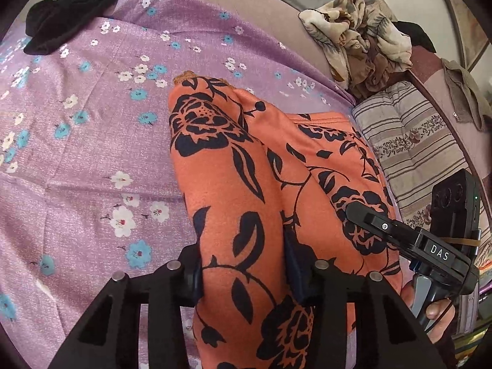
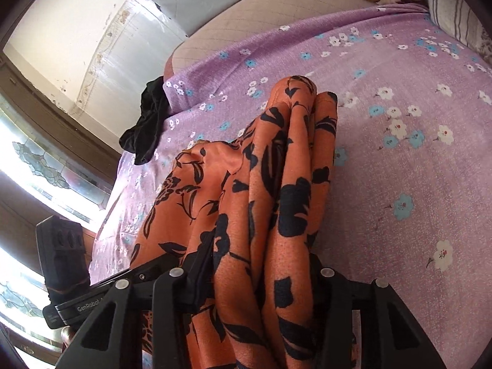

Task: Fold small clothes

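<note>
Left wrist view
Garment: orange cloth garment with black flower print, bunched lengthwise and lifted off the purple bedsheet with small white and blue flowers; far hemmed end drooping toward the middle of the bed; a second flap spread flat toward the bed's right edge.
Left gripper: clamped on a thick gathered fold of the orange garment, cloth filling the gap between the black fingers.
Right gripper: seen from the side near the bed's right edge, tips pressed into the same garment; grip not clear from here.
Other cloth: crumpled black garment at the far left corner of the sheet; beige and brown patterned heap at the far right edge, beside a striped pillow; none visibly folded.

Right wrist view
Right gripper: closed on several pleated layers of the orange garment, which runs forward from the jaws and ends in a rounded bundle above the sheet.
Left gripper: at the lower left, touching the garment's other side.
Black garment: at the sheet's far left edge, well apart.

Progress
Done: judged little; garment gathered and held at both sides, no flat fold laid.
Left: spreading, folding and setting down this piece; probably the other pieces too.
</note>
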